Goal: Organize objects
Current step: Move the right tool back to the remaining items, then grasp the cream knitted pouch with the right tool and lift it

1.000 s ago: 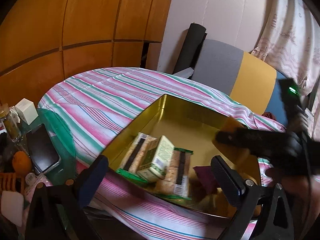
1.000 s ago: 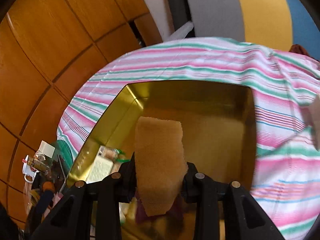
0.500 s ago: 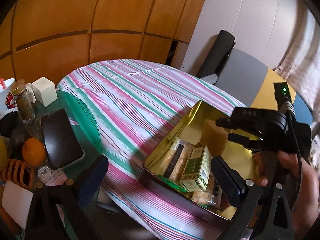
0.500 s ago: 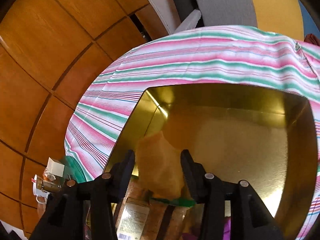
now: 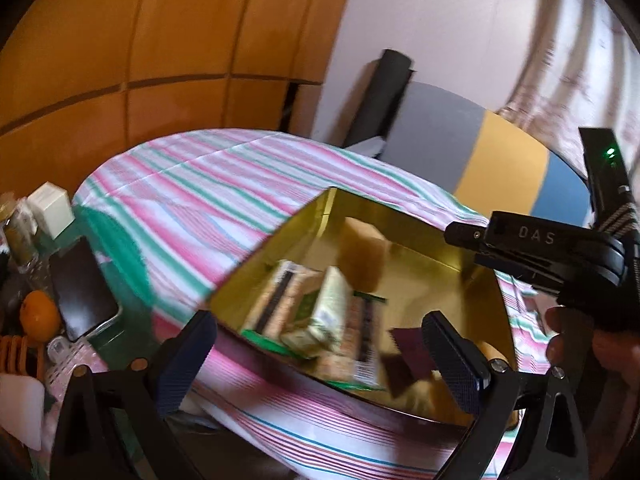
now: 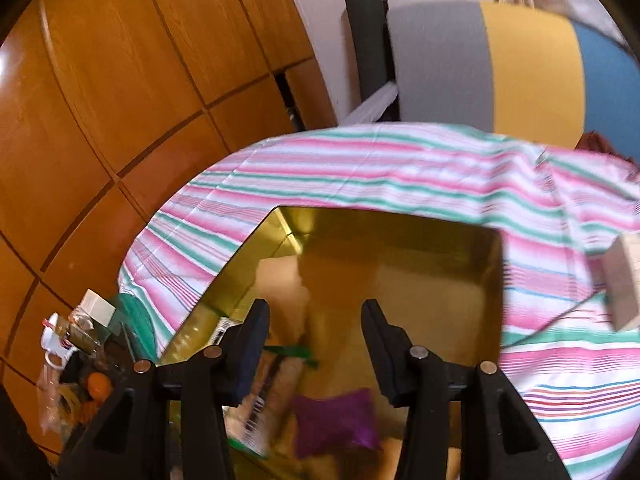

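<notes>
An open gold tin (image 5: pixel 256 256) sits on the striped tablecloth (image 5: pixel 192 200). Inside it a yellow sponge (image 5: pixel 360 256) leans near the far left corner, beside several snack packets (image 5: pixel 320 312) and a purple packet (image 5: pixel 404 356). My right gripper (image 6: pixel 315 312) hovers over the tin, open with nothing between its fingers; the sponge (image 6: pixel 280 280) lies below and ahead of it. In the left wrist view the right gripper (image 5: pixel 468 240) reaches in from the right, held by a hand (image 5: pixel 576 344). My left gripper (image 5: pixel 316 332) stands wide open near the tin's front edge, holding nothing.
Left of the cloth are a dark phone (image 5: pixel 80 288), an orange (image 5: pixel 38 316), a white box (image 5: pixel 52 208) and small jars. A pale block (image 6: pixel 624 280) lies on the cloth right of the tin. Wood panels, a rolled mat (image 5: pixel 384 92) and a coloured board (image 5: pixel 500 168) stand behind.
The right gripper opened and let go of the yellow sponge, which now rests in the tin; the gripper has drawn up and back. The left gripper swung aside and returned.
</notes>
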The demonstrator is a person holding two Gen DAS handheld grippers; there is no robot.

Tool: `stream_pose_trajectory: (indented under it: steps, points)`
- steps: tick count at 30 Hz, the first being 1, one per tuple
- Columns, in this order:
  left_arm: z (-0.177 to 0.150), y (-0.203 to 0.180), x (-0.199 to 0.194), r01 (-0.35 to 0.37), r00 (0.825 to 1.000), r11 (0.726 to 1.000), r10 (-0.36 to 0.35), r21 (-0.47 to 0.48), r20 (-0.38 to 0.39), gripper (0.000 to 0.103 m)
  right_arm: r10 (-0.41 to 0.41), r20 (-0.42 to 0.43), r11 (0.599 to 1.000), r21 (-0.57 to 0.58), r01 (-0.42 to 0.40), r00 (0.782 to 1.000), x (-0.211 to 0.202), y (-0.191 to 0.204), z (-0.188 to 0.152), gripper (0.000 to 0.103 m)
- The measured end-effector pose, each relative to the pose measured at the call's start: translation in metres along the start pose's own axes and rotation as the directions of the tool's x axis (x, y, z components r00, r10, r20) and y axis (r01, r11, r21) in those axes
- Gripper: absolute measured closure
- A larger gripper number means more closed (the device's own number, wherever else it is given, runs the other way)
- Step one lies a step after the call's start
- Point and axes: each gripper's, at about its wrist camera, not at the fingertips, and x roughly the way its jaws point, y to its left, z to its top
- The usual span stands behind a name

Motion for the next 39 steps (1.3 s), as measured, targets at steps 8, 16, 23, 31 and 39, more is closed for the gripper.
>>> stream_pose_trajectory:
  steps: [8,16,23,31,39]
  points:
    - [-0.015,-0.045,-0.010,0.087,0.996,0.986,-0.085,0.145,-0.019,0.000,-0.147,0.106,0.989,0.025,0.145,0.983,-0.060,-0.055,-0.026,0.055]
    - [-0.034,-0.081,-0.020,0.176,0.984,0.953,-0.168,0.245,-0.052,0.000,-0.301,0.066,0.951,0.090,0.295,0.951,-0.087,-0.133,-0.072,0.055]
    - [-0.051,-0.113,-0.027,0.260,0.965,0.923,-0.237,0.285,-0.113,0.000,-0.451,0.033,0.877,0.199,0.437,0.892,-0.107,-0.215,-0.105,0.055]
    - [-0.068,-0.141,-0.028,0.314,0.946,0.893,-0.265,0.322,-0.186,0.000,-0.514,0.000,0.787,0.399,0.471,0.858,-0.114,-0.302,-0.081,0.055]
    - [-0.071,-0.153,-0.026,0.315,0.944,0.884,-0.254,0.345,-0.210,0.000,-0.530,-0.037,0.757,0.429,0.492,0.847,-0.094,-0.341,-0.058,0.052]
